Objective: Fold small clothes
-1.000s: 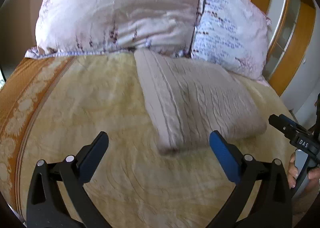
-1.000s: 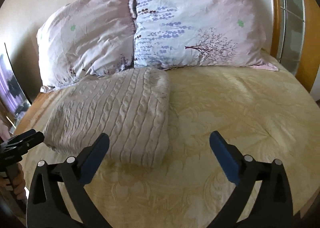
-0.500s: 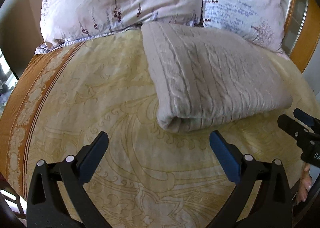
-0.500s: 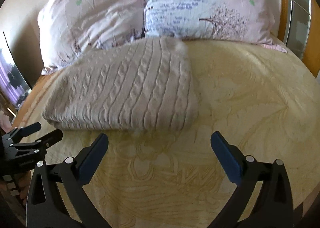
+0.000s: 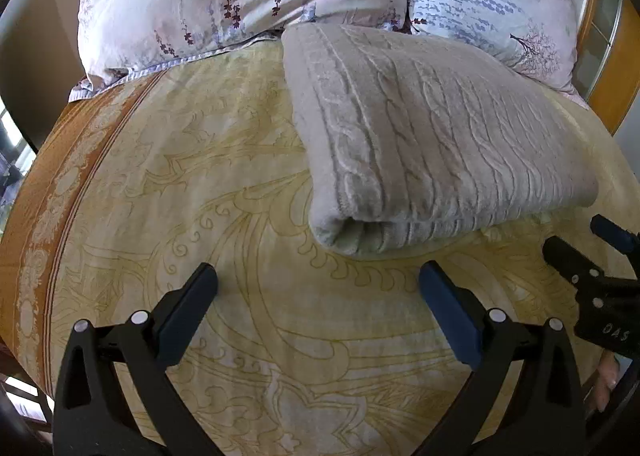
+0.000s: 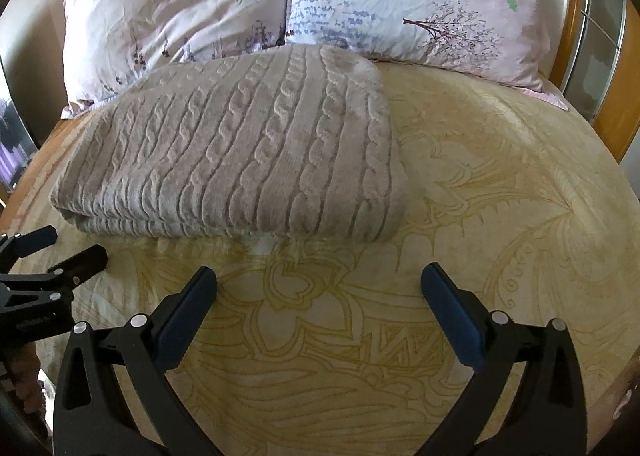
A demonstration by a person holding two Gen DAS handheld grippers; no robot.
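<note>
A beige cable-knit garment [image 5: 432, 136] lies folded into a thick rectangle on the yellow patterned bedspread [image 5: 200, 184]. It also shows in the right wrist view [image 6: 240, 152]. My left gripper [image 5: 318, 276] is open and empty, just in front of the garment's folded near-left corner. My right gripper [image 6: 320, 276] is open and empty, just in front of the garment's near edge. Each gripper shows at the edge of the other's view: the right one [image 5: 580, 256], the left one [image 6: 60, 252].
Two floral pillows [image 6: 180, 4] [image 6: 420, 0] lean at the head of the bed, right behind the garment. An orange border [image 5: 44, 192] runs along the bed's left side. A wooden frame with glass panels [image 6: 596, 36] stands at the right.
Both grippers have moved forward and down towards the garment, which now fills more of each view. Both stay open.
</note>
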